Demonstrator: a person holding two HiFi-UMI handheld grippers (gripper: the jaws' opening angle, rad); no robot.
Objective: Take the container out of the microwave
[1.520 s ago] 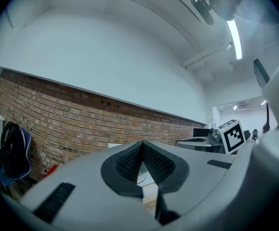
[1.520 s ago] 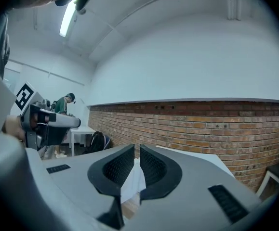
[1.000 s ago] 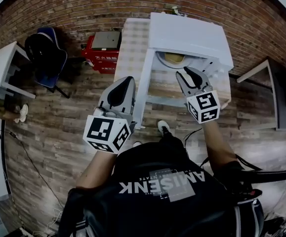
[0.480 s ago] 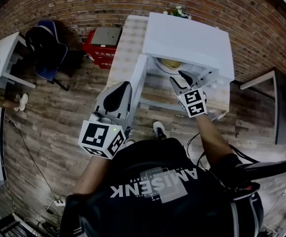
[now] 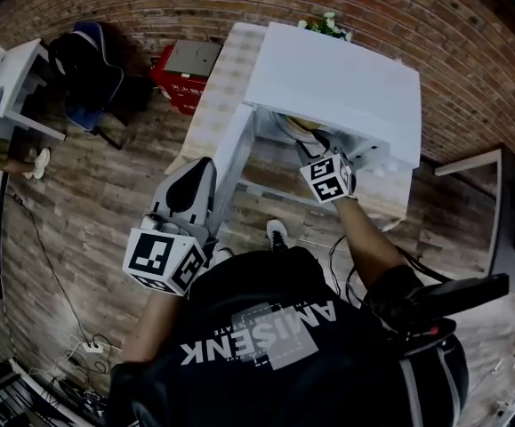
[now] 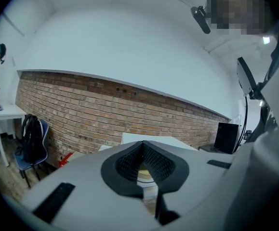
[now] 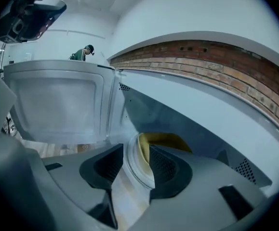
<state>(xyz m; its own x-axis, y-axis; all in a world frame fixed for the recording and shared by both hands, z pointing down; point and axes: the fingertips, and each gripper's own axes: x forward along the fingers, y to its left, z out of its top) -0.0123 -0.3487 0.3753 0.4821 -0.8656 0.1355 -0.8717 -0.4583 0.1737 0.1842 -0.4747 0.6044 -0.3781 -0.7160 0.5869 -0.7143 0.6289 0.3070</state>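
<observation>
On your right hand-held gripper the jaws have just opened wide, gripping nothing; the container lies straight ahead, rim between them, mid-frame inside the microwave.

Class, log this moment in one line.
right gripper: just opening, container rim between jaws, ungripped | left gripper: shut, empty | microwave door: open

Entry, lettering: we read "AMISENK" in pale capitals, upside down from the head view, on the person's dark top; smaller print beside it stays illegible.
</observation>
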